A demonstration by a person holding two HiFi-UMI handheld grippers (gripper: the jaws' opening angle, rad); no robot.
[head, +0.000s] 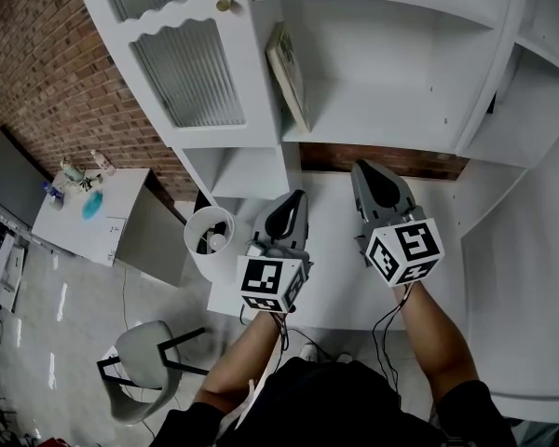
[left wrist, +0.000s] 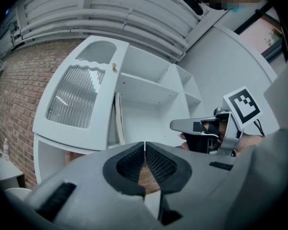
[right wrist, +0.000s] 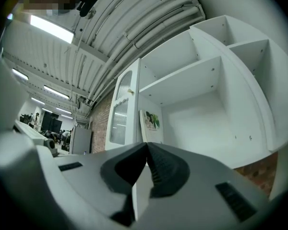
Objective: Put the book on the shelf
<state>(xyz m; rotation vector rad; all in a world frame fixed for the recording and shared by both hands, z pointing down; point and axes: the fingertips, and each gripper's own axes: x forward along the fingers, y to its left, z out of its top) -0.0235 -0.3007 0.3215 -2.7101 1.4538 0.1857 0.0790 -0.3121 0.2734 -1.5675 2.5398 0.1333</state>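
Observation:
A thin book with a pale cover stands on edge in the white shelf unit, leaning against the left wall of its middle compartment. The same book shows in the left gripper view, just behind the open cabinet door. In the right gripper view the book shows a green picture on its cover. My left gripper is shut and empty, below and in front of the shelf. My right gripper is beside it, also shut with nothing between its jaws. Both point toward the shelf, apart from the book.
A cabinet door with ribbed glass hangs open at the left of the book. A white table lies under the grippers. A round white bin, a grey chair and a low table with bottles stand on the left.

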